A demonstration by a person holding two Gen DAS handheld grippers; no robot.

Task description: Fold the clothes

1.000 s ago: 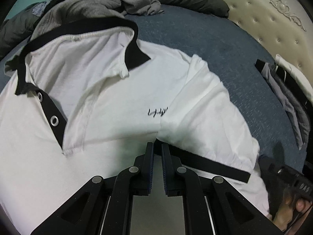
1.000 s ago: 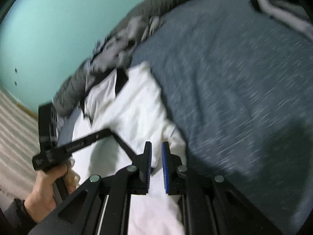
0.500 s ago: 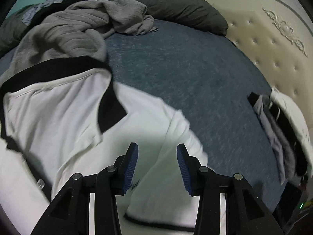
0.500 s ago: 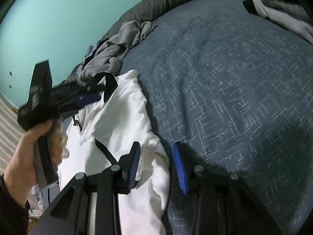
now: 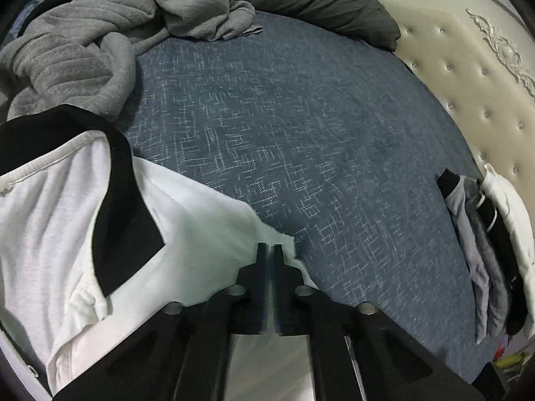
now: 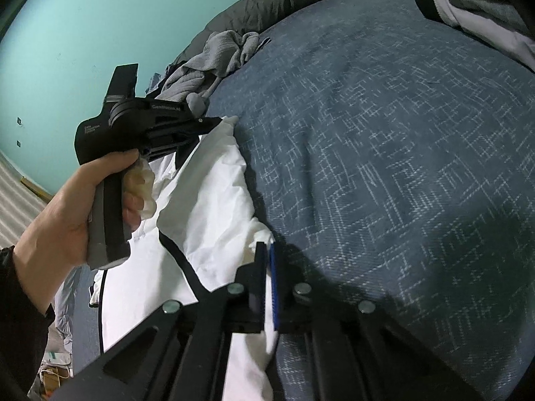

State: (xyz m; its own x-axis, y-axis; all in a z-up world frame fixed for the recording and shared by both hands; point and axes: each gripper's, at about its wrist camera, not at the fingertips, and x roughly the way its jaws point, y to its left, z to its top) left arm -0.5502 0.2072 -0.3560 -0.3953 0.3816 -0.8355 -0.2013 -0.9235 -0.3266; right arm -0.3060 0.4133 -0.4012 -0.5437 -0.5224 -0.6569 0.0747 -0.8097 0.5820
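left tool (image 5: 270, 245): clamped on white shirt (image 5: 50, 227) edge
right tool (image 6: 266, 245): clamped on shirt edge
shirt: on bed (image 5: 301, 133)

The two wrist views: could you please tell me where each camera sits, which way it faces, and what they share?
Left wrist: sits behind the left tongs, facing across the blue bedspread toward the headboard; its tongs are shut on the white shirt.
Right wrist: sits behind the right tongs, shut on the shirt's edge, facing the teal wall; the person's left hand and left tongs show.
Shared: the shirt, bedspread, grey clothes pile and folded stack.
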